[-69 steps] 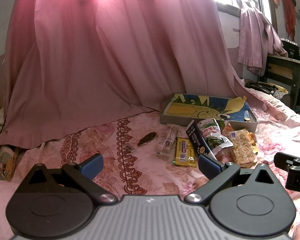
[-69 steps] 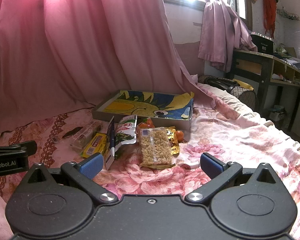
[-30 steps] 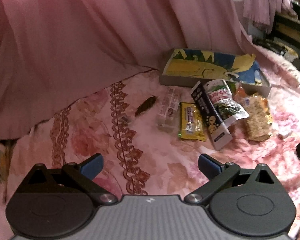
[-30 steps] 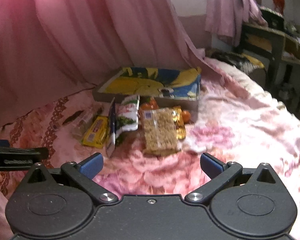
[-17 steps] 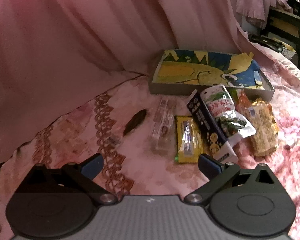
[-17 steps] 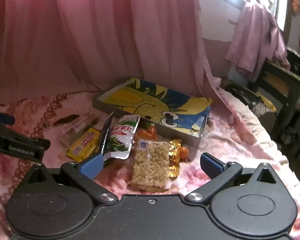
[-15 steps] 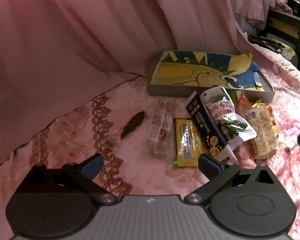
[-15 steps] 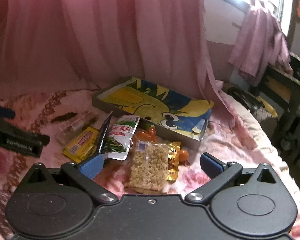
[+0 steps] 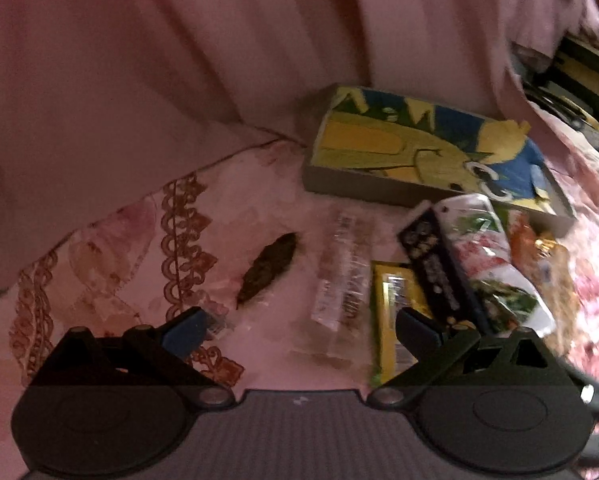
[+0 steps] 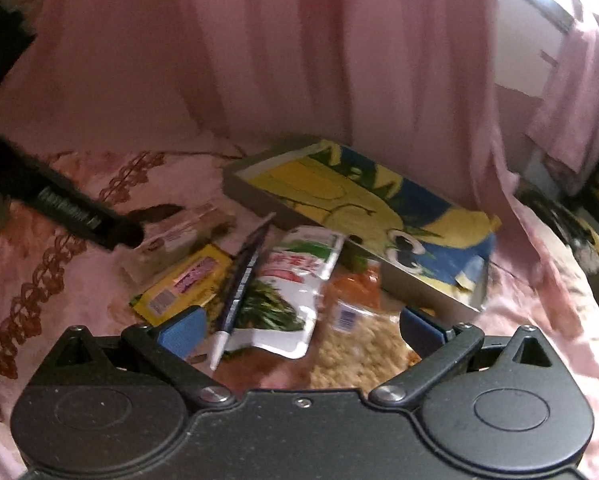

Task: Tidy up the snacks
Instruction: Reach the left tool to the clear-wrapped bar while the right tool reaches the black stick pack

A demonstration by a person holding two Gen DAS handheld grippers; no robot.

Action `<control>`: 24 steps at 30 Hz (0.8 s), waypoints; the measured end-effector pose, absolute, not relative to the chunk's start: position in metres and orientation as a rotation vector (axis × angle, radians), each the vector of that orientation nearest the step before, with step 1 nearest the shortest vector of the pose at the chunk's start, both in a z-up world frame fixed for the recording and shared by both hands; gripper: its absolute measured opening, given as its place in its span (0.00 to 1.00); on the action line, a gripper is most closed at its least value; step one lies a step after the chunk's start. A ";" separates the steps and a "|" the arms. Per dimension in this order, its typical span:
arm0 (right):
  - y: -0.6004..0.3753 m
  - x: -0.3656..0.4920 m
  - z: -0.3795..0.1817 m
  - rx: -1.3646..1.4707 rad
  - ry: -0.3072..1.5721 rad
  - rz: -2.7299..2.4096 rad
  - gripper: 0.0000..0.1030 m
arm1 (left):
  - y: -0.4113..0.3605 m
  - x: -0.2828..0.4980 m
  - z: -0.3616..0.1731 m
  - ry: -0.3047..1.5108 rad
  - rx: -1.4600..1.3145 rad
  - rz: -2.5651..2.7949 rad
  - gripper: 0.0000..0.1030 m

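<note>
Snacks: all lie loose on the floral bedspread [image 9: 259, 208], none yet in the shallow tray [image 10: 419, 292] with the cartoon lining. Tray interior shows only the picture; nothing sorted that you can see.

Row, seen from your left tool: dark leaf-shaped piece [image 9: 267, 270], clear-wrapped bar [image 9: 341, 280], yellow packet [image 9: 395, 320], dark slim box [image 9: 439, 272] standing on edge, white-and-green pouch [image 9: 495, 268], then orange wrappers and a puffed-grain pack [image 10: 359, 356] nearest your right tool. The pile sits just in front of the tray's near wall, touching it at the right end.

Left gripper [image 9: 299, 326]: jaws spread wide, holding nothing, low over the clear-wrapped bar and yellow packet. Right gripper [image 10: 299, 326]: likewise spread and empty, over the pouch and grain pack.

Judgement: task barely started; every item is left to move. Frames are motion-blurred.
</note>
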State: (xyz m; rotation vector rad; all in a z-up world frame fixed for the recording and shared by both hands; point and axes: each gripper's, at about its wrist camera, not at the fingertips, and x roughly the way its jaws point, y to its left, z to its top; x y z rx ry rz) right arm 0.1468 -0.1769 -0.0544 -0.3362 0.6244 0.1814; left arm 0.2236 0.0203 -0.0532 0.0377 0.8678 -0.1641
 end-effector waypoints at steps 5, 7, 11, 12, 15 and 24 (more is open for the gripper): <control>-0.155 0.151 -0.061 -0.411 0.589 0.252 0.97 | 0.021 0.240 -0.067 0.860 0.042 -0.192 1.00; -0.152 0.152 -0.062 -0.412 0.590 0.272 0.93 | 0.018 0.243 -0.069 0.847 0.063 -0.211 1.00; -0.144 0.165 -0.072 -0.388 0.648 0.325 0.79 | 0.015 0.245 -0.072 0.816 0.057 -0.253 0.98; -0.143 0.168 -0.074 -0.376 0.665 0.334 0.74 | 0.015 0.247 -0.073 0.818 0.048 -0.265 0.96; -0.143 0.173 -0.078 -0.350 0.692 0.340 0.59 | 0.015 0.253 -0.080 0.840 0.026 -0.293 0.85; -0.137 0.184 -0.088 -0.297 0.701 0.345 0.45 | 0.015 0.261 -0.087 0.846 -0.019 -0.356 0.52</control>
